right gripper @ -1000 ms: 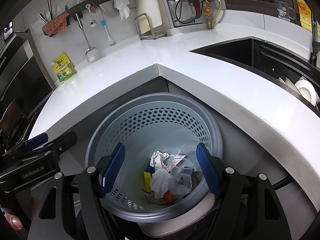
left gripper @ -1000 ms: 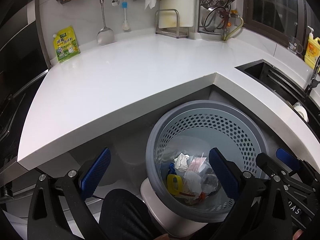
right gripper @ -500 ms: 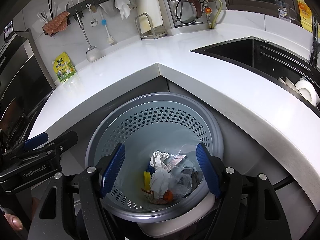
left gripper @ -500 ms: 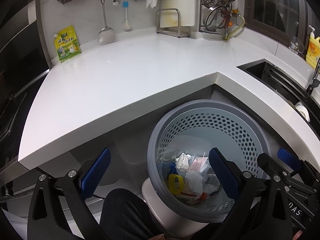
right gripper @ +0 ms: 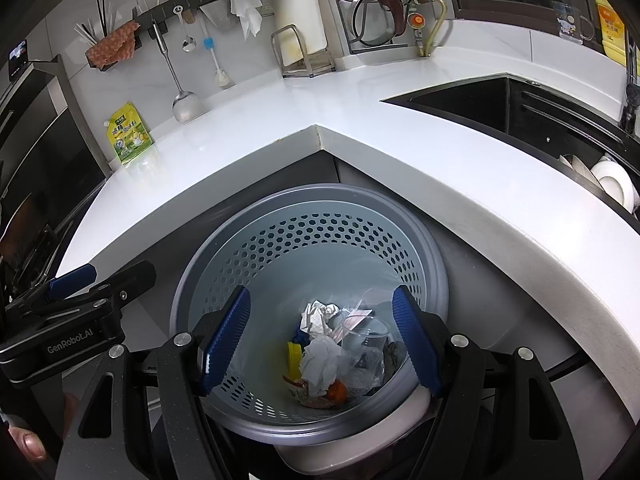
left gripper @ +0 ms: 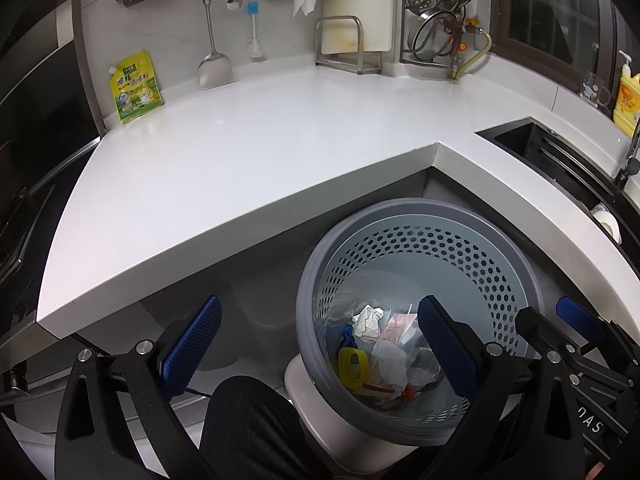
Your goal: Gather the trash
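Empty grippers (right gripper: 320, 344) above trash basket (right gripper: 312, 236)

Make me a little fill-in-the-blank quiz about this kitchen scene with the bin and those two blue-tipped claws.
1. The grey bin has walls full of small ____.
2. Both the left gripper and the right gripper are ____, holding nothing.
3. The yellow-green packet leans against the wall on the ____.
4. The crumpled white paper lies ____ the bin.

Missing words: holes; open; countertop; inside
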`<action>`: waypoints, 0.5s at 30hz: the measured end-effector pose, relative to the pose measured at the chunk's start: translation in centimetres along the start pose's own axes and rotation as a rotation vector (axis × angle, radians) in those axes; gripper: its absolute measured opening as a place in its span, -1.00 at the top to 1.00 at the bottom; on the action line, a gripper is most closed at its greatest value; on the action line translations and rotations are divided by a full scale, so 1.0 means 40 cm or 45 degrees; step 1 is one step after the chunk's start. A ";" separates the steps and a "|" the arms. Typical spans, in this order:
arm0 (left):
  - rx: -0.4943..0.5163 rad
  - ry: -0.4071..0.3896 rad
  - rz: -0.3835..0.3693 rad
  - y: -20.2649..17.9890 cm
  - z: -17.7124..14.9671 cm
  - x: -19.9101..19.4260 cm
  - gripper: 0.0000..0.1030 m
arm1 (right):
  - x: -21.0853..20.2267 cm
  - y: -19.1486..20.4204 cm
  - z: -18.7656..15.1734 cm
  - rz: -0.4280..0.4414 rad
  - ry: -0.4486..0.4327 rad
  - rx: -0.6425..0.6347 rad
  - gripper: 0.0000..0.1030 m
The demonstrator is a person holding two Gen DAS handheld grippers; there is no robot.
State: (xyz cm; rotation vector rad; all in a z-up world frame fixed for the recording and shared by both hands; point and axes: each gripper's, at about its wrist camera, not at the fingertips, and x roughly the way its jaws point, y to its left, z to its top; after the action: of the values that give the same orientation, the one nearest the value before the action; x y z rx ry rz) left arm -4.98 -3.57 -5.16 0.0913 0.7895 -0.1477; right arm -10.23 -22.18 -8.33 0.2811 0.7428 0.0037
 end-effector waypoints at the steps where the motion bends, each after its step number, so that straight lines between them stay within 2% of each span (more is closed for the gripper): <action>1: -0.001 0.001 -0.001 0.000 -0.001 0.001 -0.87 | 0.000 0.000 0.000 -0.001 0.000 0.000 -0.37; 15: -0.003 0.012 -0.001 -0.002 -0.003 0.005 -0.88 | -0.001 0.000 0.000 0.000 -0.001 0.000 -0.37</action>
State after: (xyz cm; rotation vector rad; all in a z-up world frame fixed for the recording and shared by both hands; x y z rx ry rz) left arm -4.94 -3.66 -5.38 0.0896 0.7994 -0.1467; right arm -10.25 -22.17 -8.31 0.2813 0.7420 0.0033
